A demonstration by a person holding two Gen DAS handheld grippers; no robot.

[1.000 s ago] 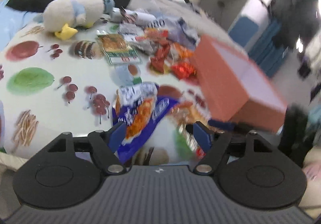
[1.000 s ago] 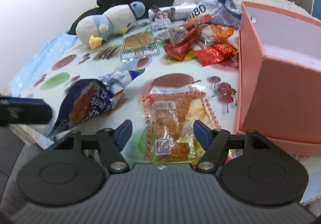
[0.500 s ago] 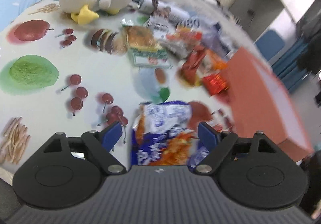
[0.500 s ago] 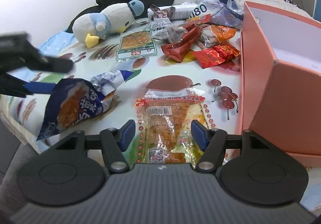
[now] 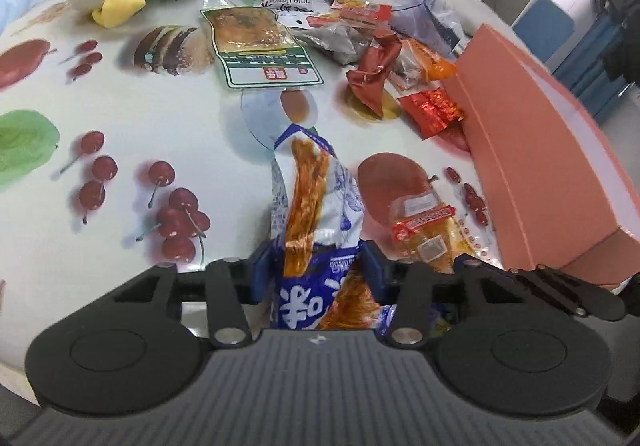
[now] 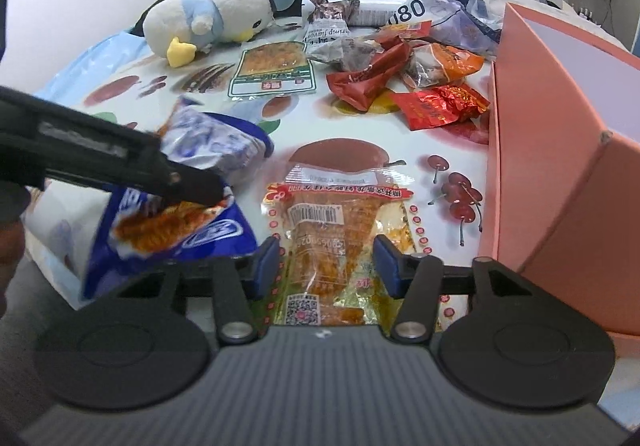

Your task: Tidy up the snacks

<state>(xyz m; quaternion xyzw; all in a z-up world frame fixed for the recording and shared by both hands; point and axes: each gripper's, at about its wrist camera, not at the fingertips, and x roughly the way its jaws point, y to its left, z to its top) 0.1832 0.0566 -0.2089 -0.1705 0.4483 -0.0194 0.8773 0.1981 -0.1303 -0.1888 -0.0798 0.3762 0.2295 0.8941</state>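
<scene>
Dropped lower since before, left tool point(image 5: 316, 278) is closing on the blue snack bag point(image 5: 316, 206); right tool point(image 6: 326, 266) (also closing) straddles the clear-wrapped snack point(image 6: 332, 234) on the counter point(image 5: 120, 118) beside the orange box point(image 6: 560, 150).

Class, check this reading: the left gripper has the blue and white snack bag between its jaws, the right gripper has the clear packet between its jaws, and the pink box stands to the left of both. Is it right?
One error: the pink box stands to the right of the blue and white snack bag and the clear packet, as the right wrist view shows. The rest holds.
</scene>
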